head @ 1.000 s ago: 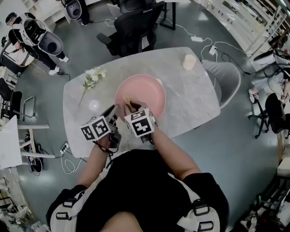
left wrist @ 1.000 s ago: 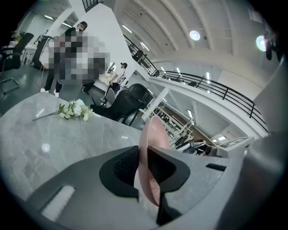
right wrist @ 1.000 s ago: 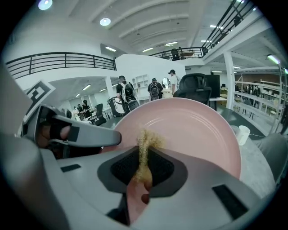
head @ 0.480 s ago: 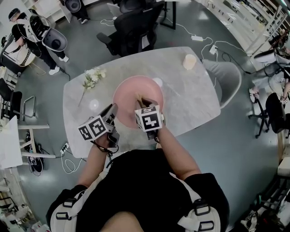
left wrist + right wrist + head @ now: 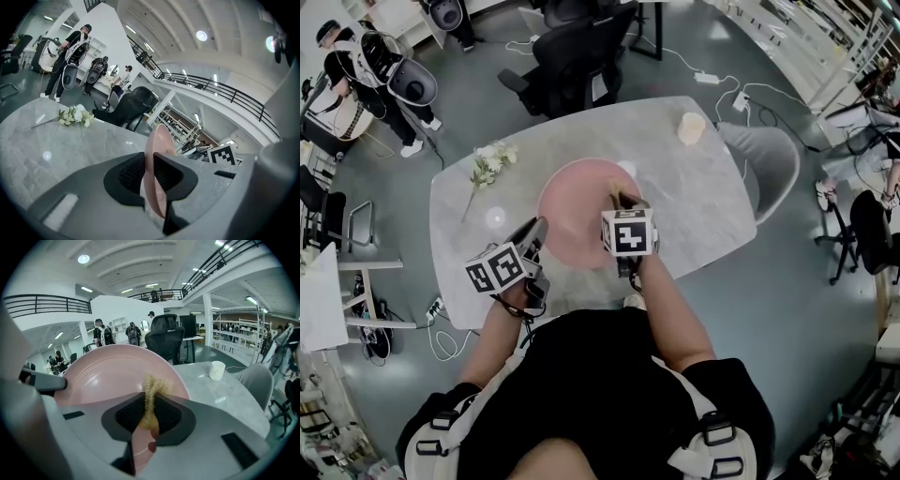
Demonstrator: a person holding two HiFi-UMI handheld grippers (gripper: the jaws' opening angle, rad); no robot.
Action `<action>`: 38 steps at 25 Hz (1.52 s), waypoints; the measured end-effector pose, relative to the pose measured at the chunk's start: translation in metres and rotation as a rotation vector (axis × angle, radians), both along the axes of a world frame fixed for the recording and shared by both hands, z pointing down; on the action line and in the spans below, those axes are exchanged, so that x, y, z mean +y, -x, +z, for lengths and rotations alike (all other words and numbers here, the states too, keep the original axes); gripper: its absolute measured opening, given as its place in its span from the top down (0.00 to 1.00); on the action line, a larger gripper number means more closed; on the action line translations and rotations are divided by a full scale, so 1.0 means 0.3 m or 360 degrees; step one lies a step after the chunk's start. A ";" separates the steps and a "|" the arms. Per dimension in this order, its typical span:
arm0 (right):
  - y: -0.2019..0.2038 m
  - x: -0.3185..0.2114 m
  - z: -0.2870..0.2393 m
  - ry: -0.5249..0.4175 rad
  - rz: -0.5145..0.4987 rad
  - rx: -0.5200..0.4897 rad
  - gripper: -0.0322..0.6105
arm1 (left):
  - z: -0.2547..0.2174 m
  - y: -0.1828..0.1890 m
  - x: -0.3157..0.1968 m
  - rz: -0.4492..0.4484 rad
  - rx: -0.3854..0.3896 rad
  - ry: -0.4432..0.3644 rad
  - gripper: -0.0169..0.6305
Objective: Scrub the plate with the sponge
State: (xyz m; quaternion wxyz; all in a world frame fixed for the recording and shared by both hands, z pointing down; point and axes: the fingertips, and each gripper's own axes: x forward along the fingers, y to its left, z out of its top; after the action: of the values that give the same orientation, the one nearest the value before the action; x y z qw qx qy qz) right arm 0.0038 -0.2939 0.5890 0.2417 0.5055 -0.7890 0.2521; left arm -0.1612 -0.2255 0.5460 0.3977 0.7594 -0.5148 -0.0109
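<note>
Both jaw pairs closed on loads: left gripper clamps the pink plate by its rim over the grey table, right gripper pinches the tan sponge at its inner face.

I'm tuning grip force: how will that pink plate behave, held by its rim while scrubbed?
Probably stiff: the plate looks evenly round though the left gripper pinches only its rim. Its glossy face suggests it may slip or pivot when the sponge pushes on it.
</note>
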 end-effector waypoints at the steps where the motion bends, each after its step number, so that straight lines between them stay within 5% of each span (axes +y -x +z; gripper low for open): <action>1: -0.009 -0.012 -0.006 -0.0007 0.0015 0.0002 0.86 | 0.001 -0.001 0.002 0.0002 -0.0005 0.0002 0.88; 8: 0.093 -0.040 -0.068 -0.0072 -0.0089 -0.0033 0.86 | 0.001 0.016 0.017 -0.0012 -0.0039 -0.0006 0.89; 19: 0.418 0.152 -0.094 -0.0090 -0.0605 -0.0055 0.86 | 0.025 0.073 0.043 -0.0114 -0.0001 0.0054 0.89; 26: 0.475 0.303 -0.029 0.0006 -0.0889 -0.0035 0.86 | 0.023 0.150 0.045 -0.0234 0.0127 0.0083 0.89; 31: 0.412 0.309 0.025 0.0029 -0.0854 0.0041 0.86 | 0.014 0.180 0.045 -0.0258 0.0161 0.0074 0.89; 38: 0.240 0.223 0.039 -0.0030 -0.0595 0.0267 0.86 | 0.011 0.196 0.040 -0.0252 0.0213 0.0065 0.89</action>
State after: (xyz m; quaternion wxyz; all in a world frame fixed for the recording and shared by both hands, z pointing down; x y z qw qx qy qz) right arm -0.0680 -0.2269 0.6008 0.3443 0.3718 -0.8485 0.1525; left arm -0.2201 -0.2136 0.5495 0.4446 0.7055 -0.5457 -0.0825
